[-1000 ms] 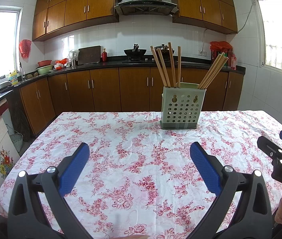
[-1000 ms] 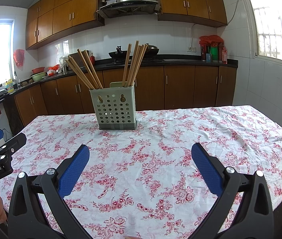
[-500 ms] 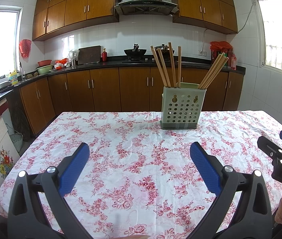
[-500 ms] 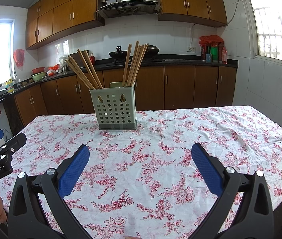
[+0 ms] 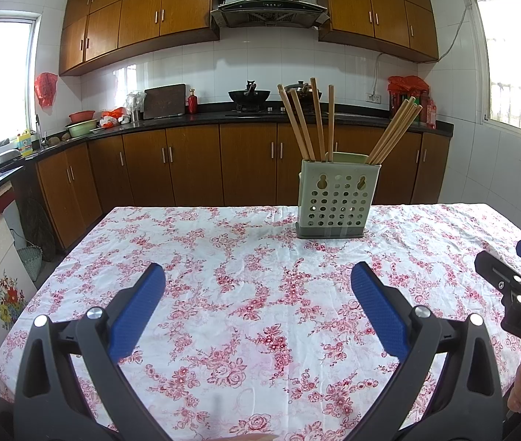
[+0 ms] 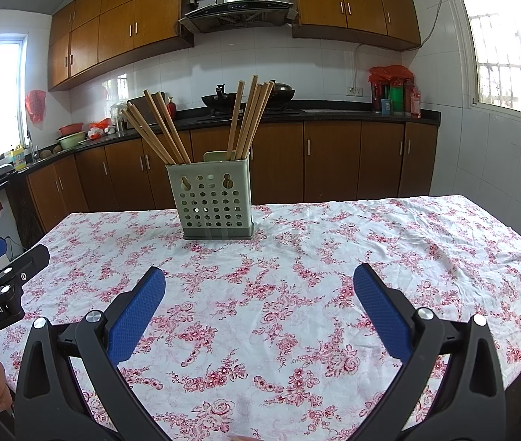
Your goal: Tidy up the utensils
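Caddy (image 5: 334,198): pale green perforated plastic utensil holder, upright on the floral tablecloth (image 5: 245,294), well ahead of both grippers. Two keyhole slots near its rim, rows of round holes below, darker base tray. Inside, wooden chopsticks (image 5: 306,121) in two bunches: one leaning toward the left gripper's side, the other (image 5: 394,132) fanning toward the right. A pale green flat piece shows just above the rim between them; cannot tell what it is.

Left gripper (image 5: 258,281): blue-padded jaws spread wide, nothing between them, low over the cloth. Right gripper (image 6: 260,283): likewise spread, empty, caddy ahead and slightly to its left.
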Demonstrator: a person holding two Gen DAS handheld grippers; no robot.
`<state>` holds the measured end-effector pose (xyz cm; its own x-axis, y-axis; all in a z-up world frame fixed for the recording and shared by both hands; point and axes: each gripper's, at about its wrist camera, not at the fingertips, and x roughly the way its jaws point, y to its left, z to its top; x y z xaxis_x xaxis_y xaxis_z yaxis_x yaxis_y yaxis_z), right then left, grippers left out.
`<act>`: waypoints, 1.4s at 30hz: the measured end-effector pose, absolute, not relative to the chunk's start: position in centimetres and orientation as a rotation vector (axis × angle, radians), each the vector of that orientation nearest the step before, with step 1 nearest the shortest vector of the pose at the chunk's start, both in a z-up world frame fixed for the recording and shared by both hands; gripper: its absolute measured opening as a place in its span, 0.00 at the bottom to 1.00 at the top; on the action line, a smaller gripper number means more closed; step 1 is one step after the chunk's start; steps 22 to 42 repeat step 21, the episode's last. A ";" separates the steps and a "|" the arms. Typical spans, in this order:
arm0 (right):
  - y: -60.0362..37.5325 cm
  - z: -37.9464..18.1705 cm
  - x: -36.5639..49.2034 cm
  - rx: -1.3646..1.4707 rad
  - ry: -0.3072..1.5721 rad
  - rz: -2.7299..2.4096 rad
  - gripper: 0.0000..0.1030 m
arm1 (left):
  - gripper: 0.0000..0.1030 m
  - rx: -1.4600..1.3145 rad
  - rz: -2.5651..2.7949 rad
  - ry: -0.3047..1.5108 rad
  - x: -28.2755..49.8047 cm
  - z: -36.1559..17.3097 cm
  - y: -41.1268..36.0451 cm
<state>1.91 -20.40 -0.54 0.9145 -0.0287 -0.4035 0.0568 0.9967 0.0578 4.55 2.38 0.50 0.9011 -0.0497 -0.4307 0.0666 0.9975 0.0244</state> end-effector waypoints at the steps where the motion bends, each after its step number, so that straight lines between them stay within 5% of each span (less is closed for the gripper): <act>1: -20.5 -0.5 1.9 0.069 0.415 -0.043 0.98 | 0.96 0.040 -0.059 0.444 4.6 0.5 2.4; 42: -20.5 -0.5 1.9 0.070 0.415 -0.043 0.98 | 0.96 0.040 -0.066 0.444 4.7 0.5 2.9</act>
